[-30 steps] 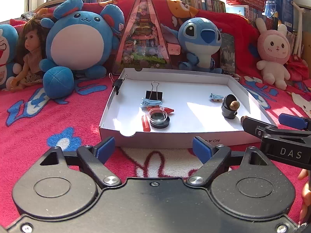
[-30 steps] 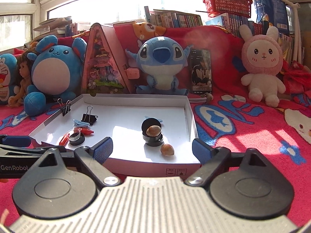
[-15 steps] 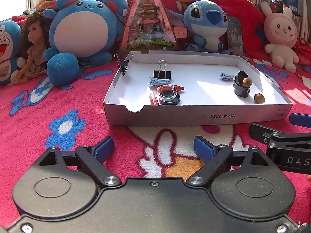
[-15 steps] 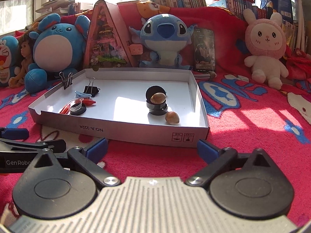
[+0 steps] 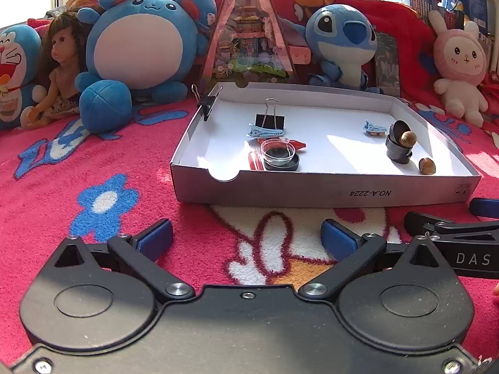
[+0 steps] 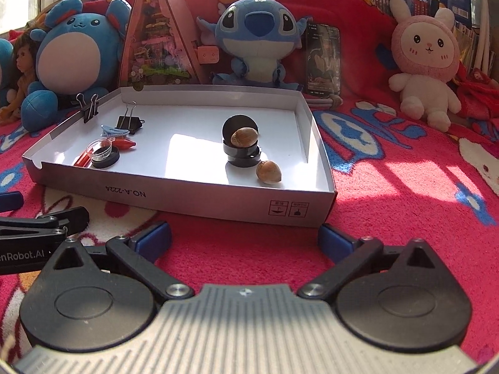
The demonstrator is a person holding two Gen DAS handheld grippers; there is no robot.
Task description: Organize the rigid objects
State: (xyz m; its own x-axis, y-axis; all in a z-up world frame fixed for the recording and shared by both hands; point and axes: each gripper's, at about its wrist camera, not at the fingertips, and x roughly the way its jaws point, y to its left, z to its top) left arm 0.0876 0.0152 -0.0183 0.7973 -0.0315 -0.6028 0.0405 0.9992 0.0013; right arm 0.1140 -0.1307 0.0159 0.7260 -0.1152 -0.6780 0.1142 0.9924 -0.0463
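Observation:
A shallow white box [image 5: 312, 191] lies on the red blanket. It holds a black binder clip [image 5: 269, 120], two blue hair clips [image 5: 263, 131], a clear dish on a black lid [image 5: 279, 155], red pieces, a stack of black caps [image 5: 397, 151] with a nut [image 5: 408, 138] on top, and a loose nut [image 5: 426, 165]. My left gripper [image 5: 246, 233] hovers over the blanket short of the box's front wall, its jaws opening with nothing between them. My right gripper [image 6: 244, 237] stands open and empty before the box's [image 6: 218, 201] front right corner, near the loose nut [image 6: 268, 171].
Plush toys [image 5: 140, 40], a doll [image 5: 62, 71] and a triangular picture box [image 5: 249, 31] line the back. A second binder clip [image 5: 205, 104] is clipped on the box's left wall. A phone [image 6: 322, 59] leans behind. Books fill the shelf. The right gripper's fingers [image 5: 436, 227] reach in beside my left.
Both grippers have drawn back from the box and sunk toward the blanket, so the box now sits farther off. Both pairs of jaws stand a little wider.

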